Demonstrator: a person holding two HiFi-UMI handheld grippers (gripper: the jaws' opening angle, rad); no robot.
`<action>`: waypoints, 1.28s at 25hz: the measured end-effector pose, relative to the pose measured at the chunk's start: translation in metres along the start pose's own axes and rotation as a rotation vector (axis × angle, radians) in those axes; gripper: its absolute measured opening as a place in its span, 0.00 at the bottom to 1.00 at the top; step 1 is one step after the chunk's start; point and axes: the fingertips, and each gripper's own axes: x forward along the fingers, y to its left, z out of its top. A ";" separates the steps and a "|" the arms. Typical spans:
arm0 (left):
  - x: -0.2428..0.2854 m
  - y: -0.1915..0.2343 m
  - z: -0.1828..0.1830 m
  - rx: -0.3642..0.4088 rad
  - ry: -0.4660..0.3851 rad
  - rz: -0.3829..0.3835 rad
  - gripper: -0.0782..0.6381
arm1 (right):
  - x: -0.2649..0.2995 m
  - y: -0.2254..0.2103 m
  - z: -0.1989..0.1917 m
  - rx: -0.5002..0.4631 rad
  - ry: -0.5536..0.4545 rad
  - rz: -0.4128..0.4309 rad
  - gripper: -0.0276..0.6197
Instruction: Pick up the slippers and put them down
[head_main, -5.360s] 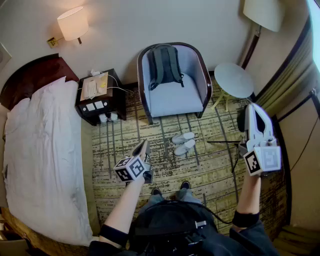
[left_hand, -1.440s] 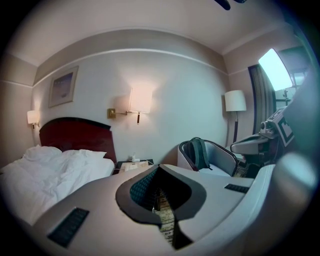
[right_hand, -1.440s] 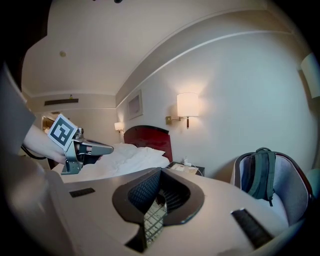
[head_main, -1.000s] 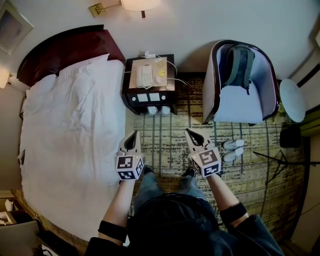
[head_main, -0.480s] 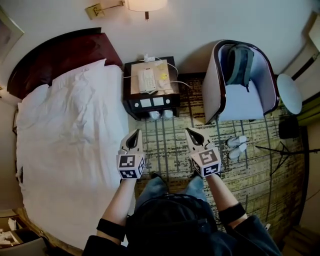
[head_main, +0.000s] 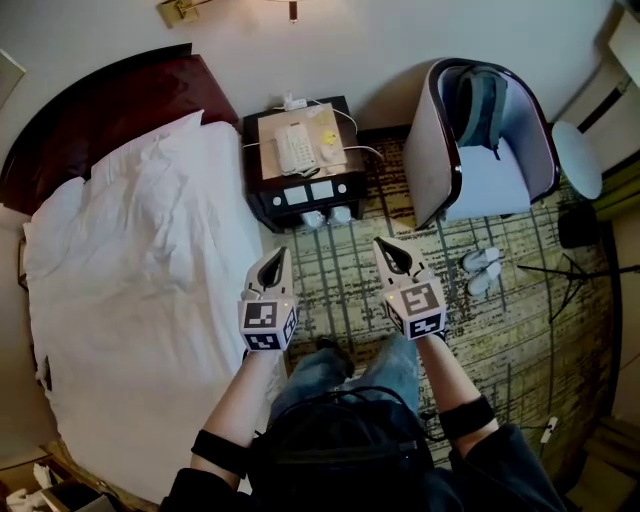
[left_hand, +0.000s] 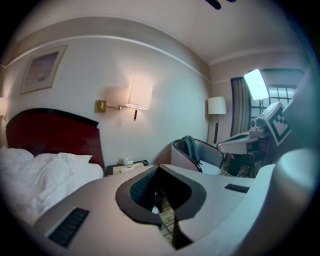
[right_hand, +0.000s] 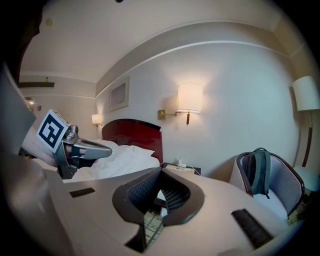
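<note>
Both tongs are pressed together and carry nothing: the left tongs and the right tongs are held out side by side over the carpet, aimed towards the bedside counter.

The slippers are a white pair on the carpet in front of the armchair, off to the right of the right tongs and well apart from them. Two small white things sit at the foot of the bedside counter; we cannot tell whether they are a second pair.

As we judge it, the step in hand is the approach. To do it well, we should settle on one pair, face it squarely, spread the tongs before coming down, and take each slipper by its upper edge rather than flat against the sole.

The pair by the armchair lies side by side, almost touching. Their long axes are parallel and slant up to the right in the head view. Which end is the toe is too small to tell.
</note>
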 end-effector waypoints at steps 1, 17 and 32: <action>0.002 0.004 -0.003 0.001 0.001 -0.003 0.11 | 0.003 0.001 0.000 -0.001 0.000 -0.010 0.05; 0.072 0.029 -0.082 -0.033 0.009 0.062 0.11 | 0.098 -0.026 -0.085 0.117 -0.006 -0.017 0.11; 0.217 0.034 -0.261 -0.016 0.007 0.024 0.11 | 0.252 -0.068 -0.320 0.401 0.071 -0.009 0.50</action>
